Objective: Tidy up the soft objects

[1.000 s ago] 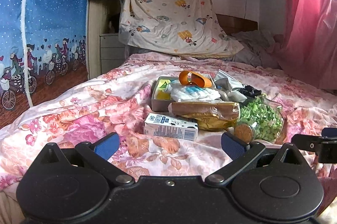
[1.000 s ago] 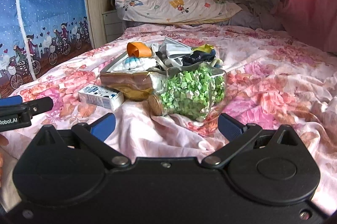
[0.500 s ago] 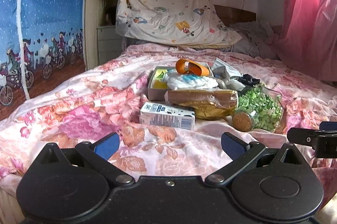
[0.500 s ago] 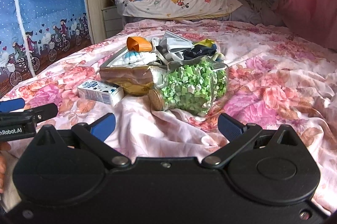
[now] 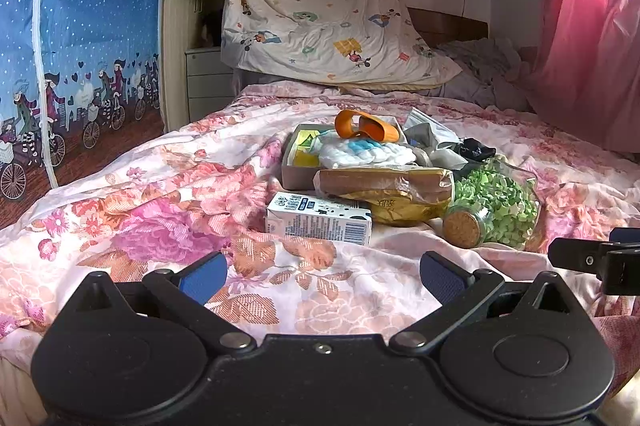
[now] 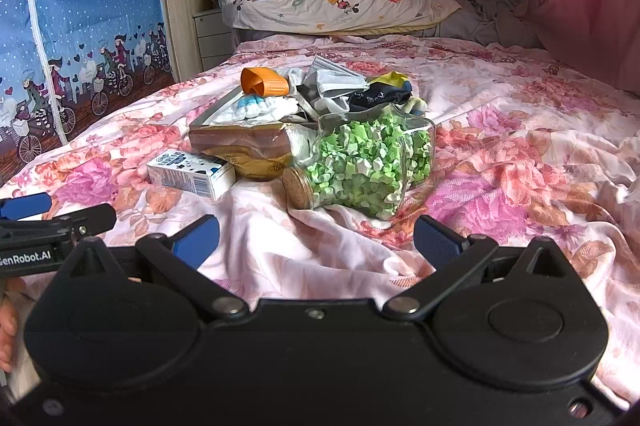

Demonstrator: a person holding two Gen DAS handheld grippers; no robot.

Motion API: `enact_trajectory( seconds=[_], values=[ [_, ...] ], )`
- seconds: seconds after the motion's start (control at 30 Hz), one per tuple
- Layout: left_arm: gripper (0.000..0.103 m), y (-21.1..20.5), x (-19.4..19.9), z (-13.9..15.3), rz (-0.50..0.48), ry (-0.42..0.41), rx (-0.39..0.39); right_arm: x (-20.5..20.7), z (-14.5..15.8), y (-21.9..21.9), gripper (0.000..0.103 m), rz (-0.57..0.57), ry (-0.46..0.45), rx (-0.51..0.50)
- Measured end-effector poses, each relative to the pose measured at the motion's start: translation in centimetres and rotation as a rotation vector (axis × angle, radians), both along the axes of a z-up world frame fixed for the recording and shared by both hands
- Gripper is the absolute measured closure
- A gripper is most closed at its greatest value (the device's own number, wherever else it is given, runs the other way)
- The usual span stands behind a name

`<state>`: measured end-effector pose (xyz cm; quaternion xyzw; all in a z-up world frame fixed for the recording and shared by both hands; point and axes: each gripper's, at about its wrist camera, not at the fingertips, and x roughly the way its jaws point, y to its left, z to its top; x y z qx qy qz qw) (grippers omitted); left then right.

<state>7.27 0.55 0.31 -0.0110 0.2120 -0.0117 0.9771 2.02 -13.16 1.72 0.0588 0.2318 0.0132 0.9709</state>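
A pile of objects lies on the floral bed. A grey box (image 5: pixel 298 174) holds a white and blue cloth (image 5: pixel 366 154) and an orange strap (image 5: pixel 366 126). In front lie a bagged bread loaf (image 5: pixel 384 182), a milk carton (image 5: pixel 318 220) and a corked glass jar of green paper stars (image 5: pixel 494 210) on its side. Grey and dark fabric pieces (image 6: pixel 340 84) lie behind the jar (image 6: pixel 368 162). My left gripper (image 5: pixel 322 274) is open and empty, short of the carton. My right gripper (image 6: pixel 316 238) is open and empty, just short of the jar's cork.
A cartoon-print sheet (image 5: pixel 320 6) hangs at the head of the bed. A blue printed curtain (image 5: pixel 80 26) is on the left, a pink curtain (image 5: pixel 584 6) on the right. Crumpled grey bedding (image 6: pixel 488 2) lies at the far right. A white drawer unit (image 5: pixel 204 82) stands beside the bed.
Both grippers have moved slightly forward toward the pile; the objects look a little larger and lower in view. Both stay open and nothing was touched.
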Motion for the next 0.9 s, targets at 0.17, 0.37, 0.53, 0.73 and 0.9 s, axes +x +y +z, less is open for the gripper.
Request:
enact_trajectory(
  seconds=[0.17, 0.37, 0.53, 0.73, 0.9],
  values=[
    [0.001, 0.02, -0.01, 0.02, 0.000, -0.001, 0.000, 0.12, -0.05, -0.04, 0.001, -0.001, -0.001, 0.004],
    [0.001, 0.02, -0.01, 0.01, 0.000, -0.001, 0.000, 0.12, -0.04, 0.00, 0.001, -0.001, 0.000, 0.004],
    [0.001, 0.01, -0.01, 0.00, 0.000, -0.001, 0.001, 0.10, -0.03, 0.00, 0.001, -0.001, 0.000, 0.004],
    [0.001, 0.00, -0.01, -0.05, 0.000, 0.000, -0.001, 0.08, -0.03, 0.00, 0.001, -0.001, 0.000, 0.005],
    [0.001, 0.22, -0.09, 0.40, -0.007, -0.006, -0.023, 0.07, -0.02, 0.01, 0.001, -0.002, 0.000, 0.006]
  ],
)
